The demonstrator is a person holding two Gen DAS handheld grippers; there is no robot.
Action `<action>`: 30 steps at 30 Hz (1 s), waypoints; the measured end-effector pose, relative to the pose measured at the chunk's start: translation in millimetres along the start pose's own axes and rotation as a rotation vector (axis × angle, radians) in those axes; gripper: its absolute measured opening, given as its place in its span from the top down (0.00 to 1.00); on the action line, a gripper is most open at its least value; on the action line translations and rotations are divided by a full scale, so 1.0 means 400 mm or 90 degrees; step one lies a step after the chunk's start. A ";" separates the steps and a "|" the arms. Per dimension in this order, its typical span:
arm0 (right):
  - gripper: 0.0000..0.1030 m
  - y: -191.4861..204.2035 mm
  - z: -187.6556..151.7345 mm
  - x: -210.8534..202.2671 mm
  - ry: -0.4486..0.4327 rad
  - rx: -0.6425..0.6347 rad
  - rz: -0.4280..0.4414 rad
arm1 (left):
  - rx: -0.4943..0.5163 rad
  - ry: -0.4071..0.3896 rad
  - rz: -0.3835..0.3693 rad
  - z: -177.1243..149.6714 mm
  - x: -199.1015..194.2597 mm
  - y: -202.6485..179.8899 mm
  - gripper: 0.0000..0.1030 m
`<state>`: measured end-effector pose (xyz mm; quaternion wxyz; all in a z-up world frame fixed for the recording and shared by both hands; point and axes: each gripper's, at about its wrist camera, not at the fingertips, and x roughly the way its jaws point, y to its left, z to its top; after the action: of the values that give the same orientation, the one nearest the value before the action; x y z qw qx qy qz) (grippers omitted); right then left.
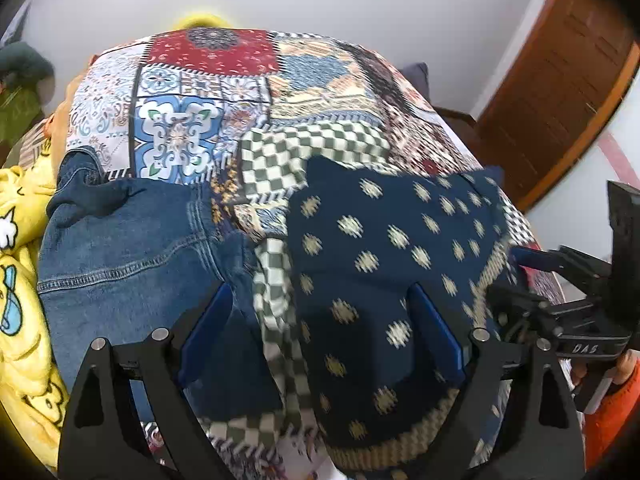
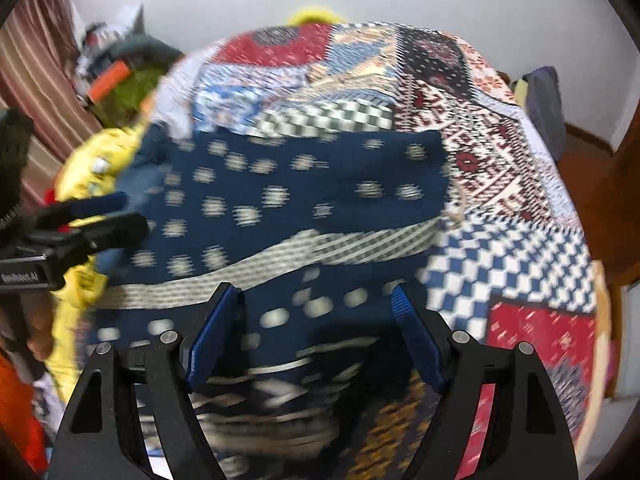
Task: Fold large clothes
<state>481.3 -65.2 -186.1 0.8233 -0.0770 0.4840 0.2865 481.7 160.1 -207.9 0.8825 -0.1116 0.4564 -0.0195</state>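
Note:
A navy cloth with cream motifs and a cream woven border [image 1: 400, 248] lies spread on a patchwork-covered bed [image 1: 208, 92]. My left gripper [image 1: 320, 316] is open just above its left part, over the seam between it and a checked cloth [image 1: 276, 288]. My right gripper [image 2: 316, 316] is open above the navy cloth [image 2: 288, 192], which is blurred in that view. The right gripper also shows at the right edge of the left wrist view [image 1: 532, 258]; the left gripper shows at the left of the right wrist view [image 2: 104, 216].
Blue jeans [image 1: 132, 248] lie left of the navy cloth. A yellow printed garment [image 1: 20, 300] lies at the bed's left edge. A wooden door [image 1: 560, 92] stands at the right, a white wall behind. Clutter [image 2: 120, 76] sits at the far left.

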 end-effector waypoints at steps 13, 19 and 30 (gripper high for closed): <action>0.26 -0.049 -0.056 -0.142 -0.075 0.076 0.031 | 0.002 -0.026 -0.040 -0.027 -0.133 0.007 0.12; 0.26 -0.039 -0.112 -0.045 0.003 0.116 0.108 | -0.074 0.071 -0.166 -0.113 -0.059 0.011 0.12; 0.24 -0.131 -0.139 0.092 0.041 0.232 0.265 | -0.166 0.135 -0.288 -0.116 0.094 0.028 0.00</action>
<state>481.7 -116.3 -254.0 0.7314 0.1644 0.5587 0.3547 465.1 157.6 -266.4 0.7810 -0.3208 0.5086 -0.1687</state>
